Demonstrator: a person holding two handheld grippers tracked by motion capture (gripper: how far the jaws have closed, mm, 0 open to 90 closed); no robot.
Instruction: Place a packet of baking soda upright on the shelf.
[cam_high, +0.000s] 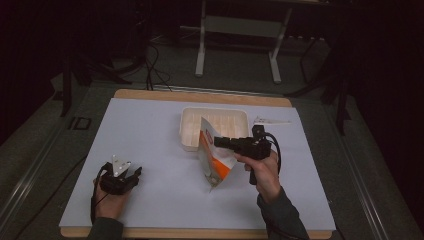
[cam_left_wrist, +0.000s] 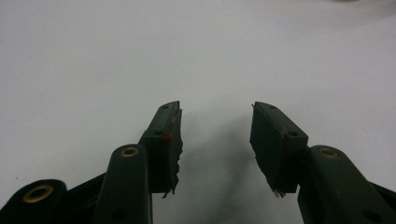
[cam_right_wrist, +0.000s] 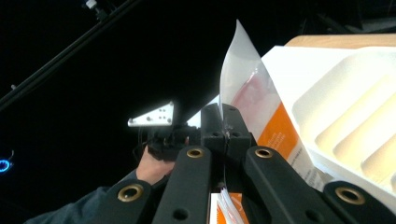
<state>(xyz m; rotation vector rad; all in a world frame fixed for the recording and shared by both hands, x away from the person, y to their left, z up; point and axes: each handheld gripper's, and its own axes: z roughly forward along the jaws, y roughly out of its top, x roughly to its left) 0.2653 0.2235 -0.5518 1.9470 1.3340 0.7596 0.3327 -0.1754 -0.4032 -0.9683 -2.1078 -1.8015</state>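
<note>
Between the closed jaws of the right gripper (cam_high: 218, 142) hangs a white-and-orange packet (cam_high: 214, 161), clamped at its edge and lifted just in front of the ribbed white tray (cam_high: 189, 131), presumably for transfer. Left gripper (cam_left_wrist: 215, 140) rests idle, jaws apart and empty, on the white tabletop (cam_high: 150, 150). Surrounding room is dark.

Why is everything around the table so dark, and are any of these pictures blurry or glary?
High view: light falls on the white table; the room behind stays dim and grainy. Left gripper view: open jaws sharp, a soft shadow between them on the bare surface. Right gripper view: black background, the packet pinched in the right gripper glows bright, the tray slightly washed out.
</note>
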